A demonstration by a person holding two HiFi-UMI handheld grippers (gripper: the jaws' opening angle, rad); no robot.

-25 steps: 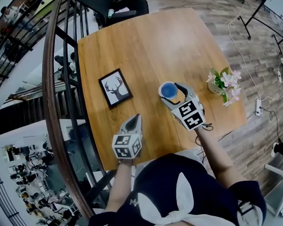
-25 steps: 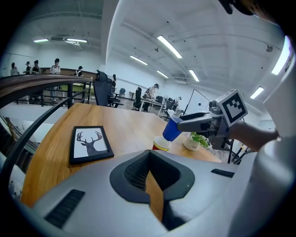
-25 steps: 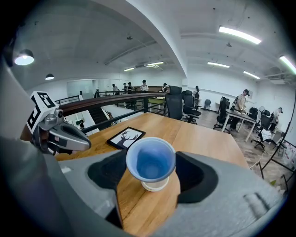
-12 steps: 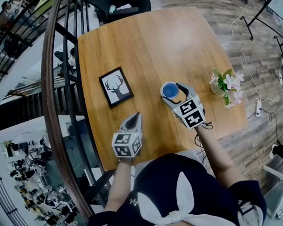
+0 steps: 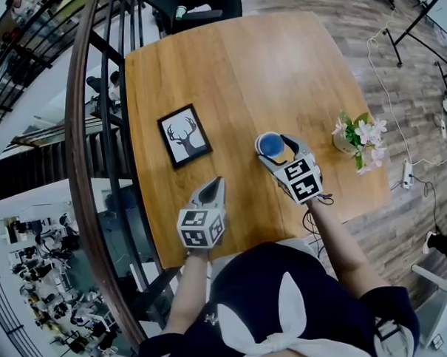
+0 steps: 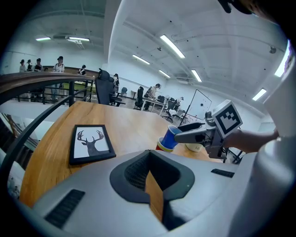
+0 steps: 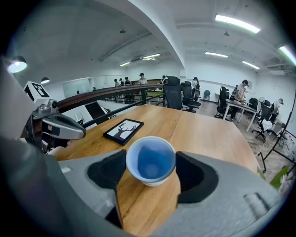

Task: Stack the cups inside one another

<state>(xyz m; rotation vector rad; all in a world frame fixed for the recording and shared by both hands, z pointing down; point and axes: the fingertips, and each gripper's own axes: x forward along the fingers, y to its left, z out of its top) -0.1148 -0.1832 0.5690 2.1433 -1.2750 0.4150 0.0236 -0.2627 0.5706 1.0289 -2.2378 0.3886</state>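
Wood-grain table (image 5: 226, 78), smooth: right tongs (image 5: 272, 147) clamp the round blue cup (image 7: 151, 160), seated tilted in the yellow-and-red stack (image 6: 162, 147) near table centre. Left tongs (image 5: 215, 186) rest closed, empty, at its 7 o'clock. Risk: the thin tapered wall may buckle under the squeeze, or the skewed entry may jam and topple the stack.

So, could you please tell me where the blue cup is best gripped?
Probably its upper wall, from the side, as the right gripper does: the blue cup is round and mouth-up, so jaws close on opposite sides.
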